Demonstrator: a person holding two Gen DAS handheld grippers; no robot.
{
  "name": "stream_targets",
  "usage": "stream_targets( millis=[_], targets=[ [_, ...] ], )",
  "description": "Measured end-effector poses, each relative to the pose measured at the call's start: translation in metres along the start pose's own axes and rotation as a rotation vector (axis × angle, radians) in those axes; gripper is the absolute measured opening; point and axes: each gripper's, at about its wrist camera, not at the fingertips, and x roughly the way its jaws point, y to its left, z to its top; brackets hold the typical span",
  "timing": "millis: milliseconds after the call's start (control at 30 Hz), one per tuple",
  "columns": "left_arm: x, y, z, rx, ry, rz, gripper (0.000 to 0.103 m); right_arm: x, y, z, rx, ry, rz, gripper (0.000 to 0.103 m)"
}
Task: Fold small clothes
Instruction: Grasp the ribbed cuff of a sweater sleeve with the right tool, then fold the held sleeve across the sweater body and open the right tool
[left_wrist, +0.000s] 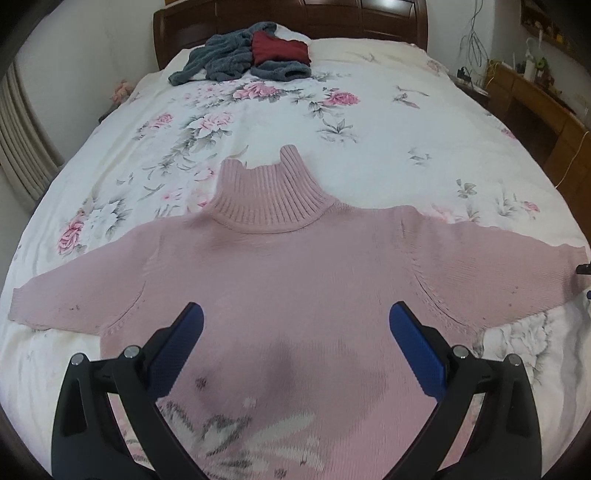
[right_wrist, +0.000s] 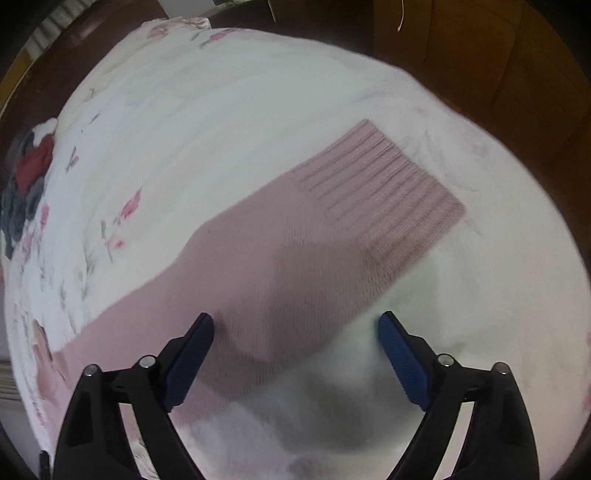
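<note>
A pink ribbed-knit turtleneck sweater (left_wrist: 295, 266) lies face up and spread flat near the foot edge of a bed covered by a white quilt printed with pink flowers (left_wrist: 388, 122), collar toward the dark wooden headboard (left_wrist: 295, 14), both sleeves stretched out toward the bed's side edges. Up by the headboard sits a heap of grey fleece and dark red clothing (left_wrist: 255, 55), well apart from the sweater.

The left gripper (left_wrist: 295, 325) hovers over the sweater's chest, its blue-padded jaws spread wide, holding nothing; whether the tips brush the knit cannot be told. The right gripper (right_wrist: 295, 332) hangs over the sweater's right sleeve (right_wrist: 295, 251), just short of the ribbed cuff (right_wrist: 384, 192) near the bed's right edge, jaws equally wide apart and empty, one finger over the knit and the other over bare quilt.

The step in hand appears to be the first sleeve fold. Done well, it likely means the right gripper pinching the sleeve close to the cuff, through both layers, lifting only enough to clear the quilt, then carrying it across the chest so the crease falls along the shoulder seam. The left gripper could usefully press the body down, since loose knit tends to drag and bunch.
</note>
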Motion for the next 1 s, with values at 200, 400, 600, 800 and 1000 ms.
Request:
stream_targets(
  millis=[200,400,600,800,1000],
  targets=[
    [0.013,-0.002,-0.003,0.000,0.015,0.006,0.100,0.006,-0.010,0.008,0.039,-0.010,0.042,0.042],
    [0.016,0.010,-0.009,-0.016,0.028,0.013,0.100,-0.016,-0.005,0.000,0.007,-0.055,0.120,0.011],
    [0.010,0.032,-0.019,-0.031,0.031,0.026,0.100,-0.048,0.029,-0.021,-0.036,-0.068,0.281,0.010],
    [0.005,0.058,-0.026,-0.089,0.044,0.030,0.100,-0.065,0.098,-0.050,-0.110,-0.028,0.441,0.010],
    [0.005,0.071,-0.028,-0.106,0.054,0.020,0.100,-0.066,0.166,-0.091,-0.239,0.017,0.507,0.010]
  ],
)
